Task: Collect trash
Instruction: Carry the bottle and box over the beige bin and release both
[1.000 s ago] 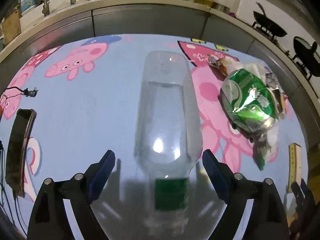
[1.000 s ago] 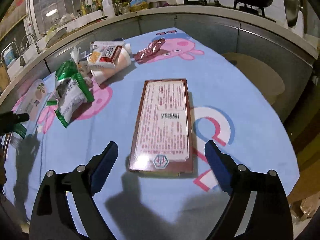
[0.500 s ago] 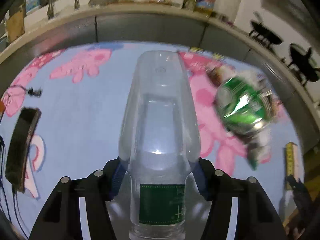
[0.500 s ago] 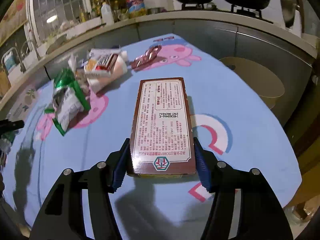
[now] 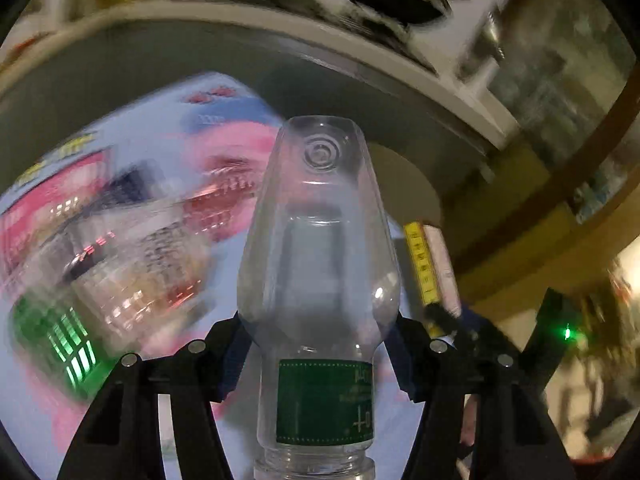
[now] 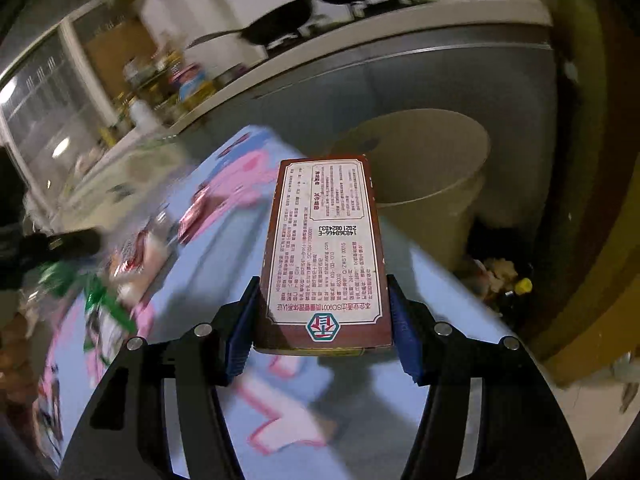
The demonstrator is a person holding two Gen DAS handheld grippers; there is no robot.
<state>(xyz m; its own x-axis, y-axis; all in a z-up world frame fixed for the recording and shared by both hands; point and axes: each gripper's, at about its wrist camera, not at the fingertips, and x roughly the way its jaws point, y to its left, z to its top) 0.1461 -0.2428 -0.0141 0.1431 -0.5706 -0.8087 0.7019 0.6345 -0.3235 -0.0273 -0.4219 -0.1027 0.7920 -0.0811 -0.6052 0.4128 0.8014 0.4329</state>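
Left gripper [image 5: 320, 344] clamped on clear bottle [image 5: 318, 248] (green label, base pointing away), held above the table [image 5: 132, 144]. Right gripper [image 6: 322, 316] clamped on brown box [image 6: 326, 248], above table's far edge, near beige bin [image 6: 432, 172].

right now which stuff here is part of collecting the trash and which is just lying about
Part of the job:
- clear bottle, held in left tongs
- brown box, held in right tongs
- beige bin beside the table
- green wrapper on the table

Lying about:
- frying pan on the stove
- counter bottles
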